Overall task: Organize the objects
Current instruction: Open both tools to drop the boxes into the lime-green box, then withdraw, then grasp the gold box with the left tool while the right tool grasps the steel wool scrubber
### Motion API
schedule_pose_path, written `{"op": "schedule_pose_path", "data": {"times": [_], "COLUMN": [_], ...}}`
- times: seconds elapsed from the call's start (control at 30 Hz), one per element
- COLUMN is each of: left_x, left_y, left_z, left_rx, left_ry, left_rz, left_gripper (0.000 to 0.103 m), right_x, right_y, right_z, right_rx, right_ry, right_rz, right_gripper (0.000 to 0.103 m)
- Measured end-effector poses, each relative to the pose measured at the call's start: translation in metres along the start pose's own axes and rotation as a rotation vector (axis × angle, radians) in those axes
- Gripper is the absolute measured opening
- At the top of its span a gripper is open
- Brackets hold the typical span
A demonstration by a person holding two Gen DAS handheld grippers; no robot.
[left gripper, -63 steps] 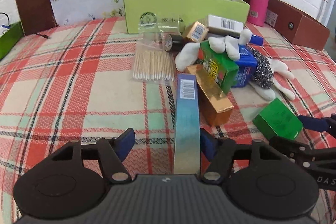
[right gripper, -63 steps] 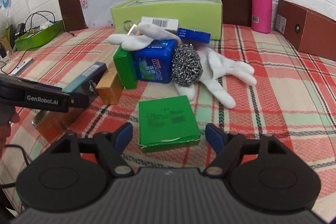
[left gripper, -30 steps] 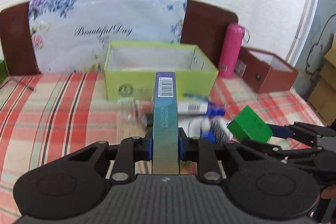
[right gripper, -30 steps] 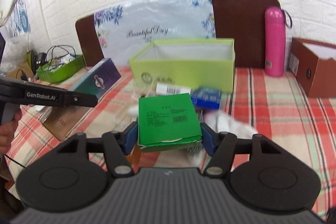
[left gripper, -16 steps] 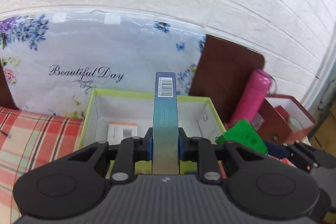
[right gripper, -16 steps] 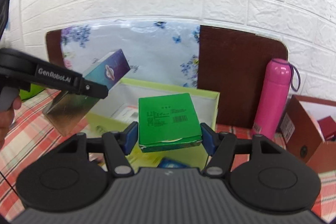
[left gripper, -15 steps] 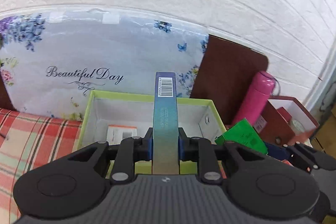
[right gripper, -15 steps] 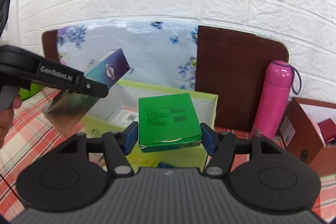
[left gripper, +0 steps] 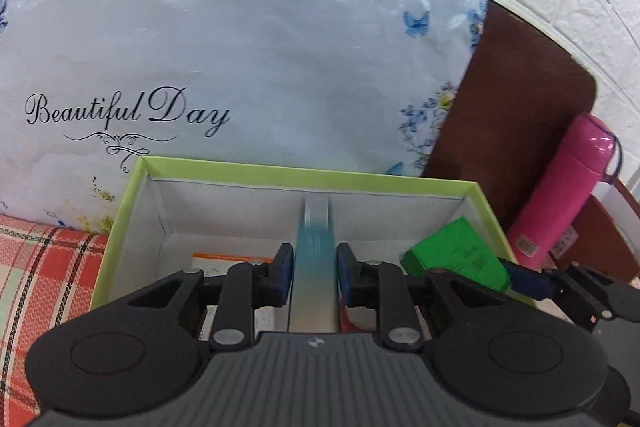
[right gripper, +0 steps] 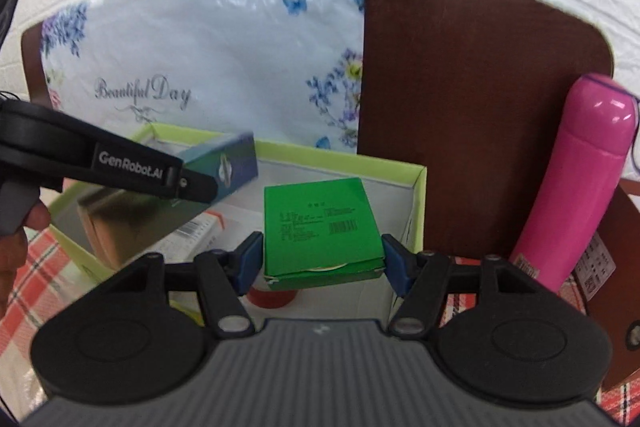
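My left gripper point(left gripper: 314, 277) is shut on a long teal-blue box point(left gripper: 314, 259) and holds it over the open lime-green box point(left gripper: 304, 173); the same box shows in the right wrist view point(right gripper: 224, 167). My right gripper point(right gripper: 323, 261) is shut on a flat green box point(right gripper: 322, 227) and holds it above the right end of the lime-green box point(right gripper: 418, 211). The green box also shows in the left wrist view point(left gripper: 456, 259). Inside the lime-green box lie a white and orange packet point(left gripper: 224, 261) and a red item point(right gripper: 272, 297).
A floral "Beautiful Day" bag point(left gripper: 240, 67) and a brown headboard point(right gripper: 472, 87) stand behind the box. A pink bottle point(right gripper: 580, 179) and a brown box point(left gripper: 600, 239) stand at the right. Red plaid cloth point(left gripper: 36, 267) covers the surface.
Both grippers picked their boxes up off the plaid cloth and carried them forward. They now hang lower and closer over the lime-green box.
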State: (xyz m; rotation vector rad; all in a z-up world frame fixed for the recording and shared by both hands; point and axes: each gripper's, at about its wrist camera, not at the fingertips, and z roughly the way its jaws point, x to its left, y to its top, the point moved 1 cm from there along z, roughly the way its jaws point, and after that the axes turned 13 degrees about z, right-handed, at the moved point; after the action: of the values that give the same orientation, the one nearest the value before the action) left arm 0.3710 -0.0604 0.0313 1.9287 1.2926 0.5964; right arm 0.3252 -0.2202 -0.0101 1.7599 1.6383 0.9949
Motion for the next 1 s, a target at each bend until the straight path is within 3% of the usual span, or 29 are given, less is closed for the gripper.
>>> {"op": "schedule_pose_path", "data": {"times": [0.03,0.07,0.1,0.2,0.37,0.53,0.77,1.0], "left_x": [0.001,0.002,0.002,0.001,-0.003,-0.013,-0.027,-0.032], "left_y": [-0.002,-0.004,-0.006,-0.010,-0.015,-0.033,-0.076,-0.127], "left_z": [0.002,0.002,0.000,-0.011,-0.043,-0.084,-0.139,-0.180], "left_rx": [0.006,0.010,-0.009,-0.037,-0.050,-0.002,-0.039,-0.039], "left_ry": [0.005,0.017,0.028,0.028,0.078,0.160,0.167,0.152], "left_rz": [0.001,0.004,0.012,0.055,0.067,0.059,0.047,-0.011], "left_gripper": [0.067,0.079,0.082,0.082,0.082,0.082,0.082,0.082], "right_x": [0.000,0.001,0.003,0.007,0.006,-0.001,-0.008,0.000], "right_y": [-0.002,-0.005,-0.007,-0.011,-0.008,-0.016,-0.045,-0.088], "right_z": [0.003,0.005,0.005,-0.004,-0.043,-0.096,-0.161,-0.220], "right_rx": [0.003,0.002,0.000,-0.027,-0.086,-0.156,-0.201,-0.239], "right_ry": [0.003,0.009,0.022,0.027,0.016,0.038,0.045,0.050], "right_rz": [-0.007,-0.021,-0.036,-0.052,-0.006,0.062,0.128,0.106], "right_gripper": [0.064,0.069,0.079,0.096,0.103,0.103,0.103,0.103]}}
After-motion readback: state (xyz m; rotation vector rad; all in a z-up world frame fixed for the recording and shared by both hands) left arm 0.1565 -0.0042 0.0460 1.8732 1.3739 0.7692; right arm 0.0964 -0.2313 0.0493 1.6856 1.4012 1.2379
